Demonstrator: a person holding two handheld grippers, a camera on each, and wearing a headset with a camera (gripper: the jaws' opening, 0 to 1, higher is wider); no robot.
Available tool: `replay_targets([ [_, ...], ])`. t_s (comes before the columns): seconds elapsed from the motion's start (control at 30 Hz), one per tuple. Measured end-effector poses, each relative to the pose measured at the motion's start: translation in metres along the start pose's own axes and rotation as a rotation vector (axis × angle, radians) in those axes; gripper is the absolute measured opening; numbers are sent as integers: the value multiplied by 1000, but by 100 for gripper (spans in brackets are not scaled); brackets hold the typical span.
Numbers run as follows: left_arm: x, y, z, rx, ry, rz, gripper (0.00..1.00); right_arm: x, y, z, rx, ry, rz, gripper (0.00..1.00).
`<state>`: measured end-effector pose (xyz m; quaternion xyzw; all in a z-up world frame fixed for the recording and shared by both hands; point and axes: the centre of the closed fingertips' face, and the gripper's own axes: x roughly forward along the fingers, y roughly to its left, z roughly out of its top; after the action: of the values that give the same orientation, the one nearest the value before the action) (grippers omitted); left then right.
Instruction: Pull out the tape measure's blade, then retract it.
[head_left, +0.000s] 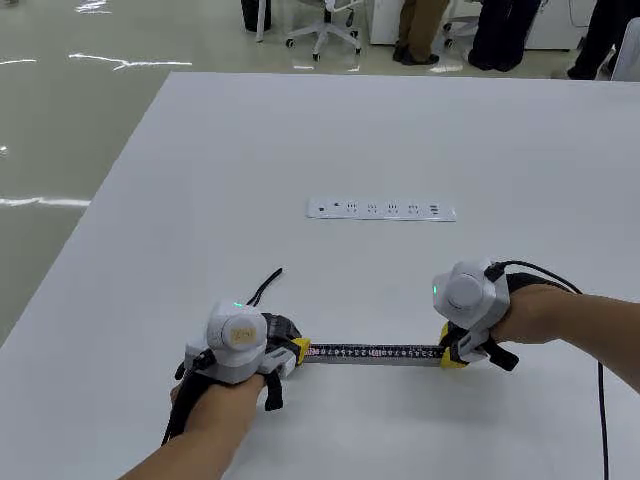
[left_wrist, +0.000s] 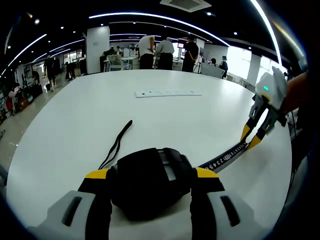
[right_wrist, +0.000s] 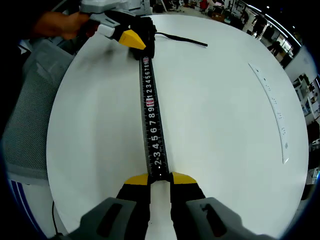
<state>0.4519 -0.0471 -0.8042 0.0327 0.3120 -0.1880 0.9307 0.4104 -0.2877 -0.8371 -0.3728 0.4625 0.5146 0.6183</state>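
Note:
A black tape measure case (left_wrist: 152, 180) sits between the yellow-tipped jaws of my left gripper (left_wrist: 152, 175), which is shut on it near the table's front edge (head_left: 283, 340). Its numbered blade (head_left: 372, 352) runs flat along the table to the right. My right gripper (right_wrist: 159, 178) is shut on the blade's end (right_wrist: 158, 170); in the head view that gripper (head_left: 452, 357) is about a hand's length right of the case. The blade (right_wrist: 150, 110) shows numbers up past ten. A black wrist strap (head_left: 266, 285) trails from the case toward the table's middle.
A white power strip (head_left: 381, 210) lies flat at the table's middle, beyond the blade. The white table (head_left: 400, 130) stretches wide behind it. A black cable (head_left: 603, 400) hangs by my right arm. Office chairs and people stand at the far side of the room.

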Motion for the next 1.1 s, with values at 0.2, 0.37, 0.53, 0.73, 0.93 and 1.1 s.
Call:
replay_targets([
  [0.2,-1,0,-1,2,0,2,60,1,0,4,-4,-4,1,14],
  [0.37,-1,0,-1,4,4,1,60,2,1,7,-11,0,4,14],
  [0.53,-1,-1,0,4,3,0,60,2,2,10,-7,-4,2,14],
  [0.73,-1,-1,0,4,2,0,60,4,3,12,-8,-3,4,14],
  [0.93,-1,-2,0,5,1,0,60,5,3,16,-5,-5,4,14],
  [1.1,0,-2,0,4,2,1,60,6,3,19,-5,-6,4,14],
])
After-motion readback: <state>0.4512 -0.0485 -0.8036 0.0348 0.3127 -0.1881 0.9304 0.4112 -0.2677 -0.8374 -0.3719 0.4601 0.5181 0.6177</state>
